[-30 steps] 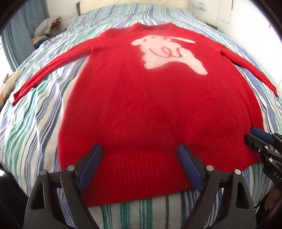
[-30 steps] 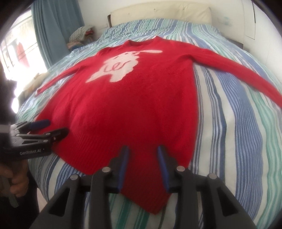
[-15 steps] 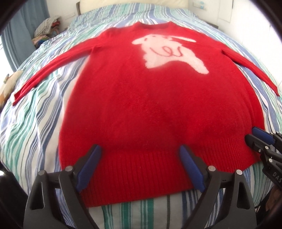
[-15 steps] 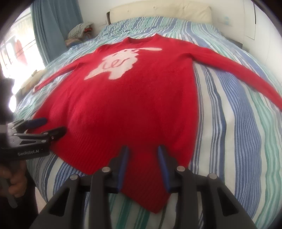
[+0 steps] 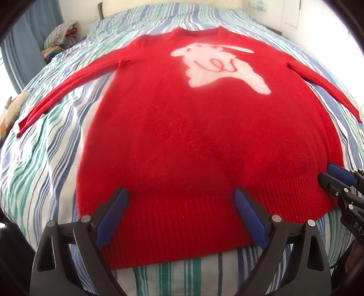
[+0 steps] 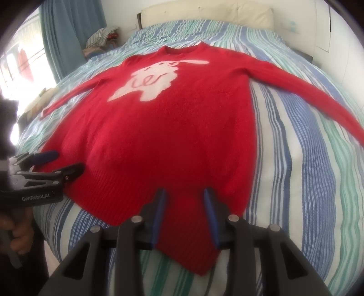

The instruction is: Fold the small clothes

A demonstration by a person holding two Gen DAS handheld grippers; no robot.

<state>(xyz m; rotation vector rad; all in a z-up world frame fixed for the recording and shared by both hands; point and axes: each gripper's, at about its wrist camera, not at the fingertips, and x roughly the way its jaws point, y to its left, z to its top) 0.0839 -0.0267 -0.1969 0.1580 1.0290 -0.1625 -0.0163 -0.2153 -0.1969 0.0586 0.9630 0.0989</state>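
A red sweater (image 5: 204,136) with a white animal patch lies flat and face up on the striped bed, sleeves spread out, hem toward me. It also shows in the right wrist view (image 6: 173,136). My left gripper (image 5: 180,193) is open wide, its jaws just above the ribbed hem near the left corner. My right gripper (image 6: 184,193) is open, jaws narrower, over the hem's right corner. Each gripper shows in the other's view: the right (image 5: 327,175) at the hem's right edge, the left (image 6: 66,164) at its left edge. Neither holds cloth.
The bed (image 5: 45,145) has a blue, green and white striped cover. A pile of clothes (image 6: 100,37) lies at the far left by a blue curtain (image 6: 68,34). A cream headboard (image 6: 204,11) and white wall stand behind.
Both grippers have drawn back and tilted very slightly, so the sweater sits a little lower in view. The sweater has not moved and the jaws have kept their openings.
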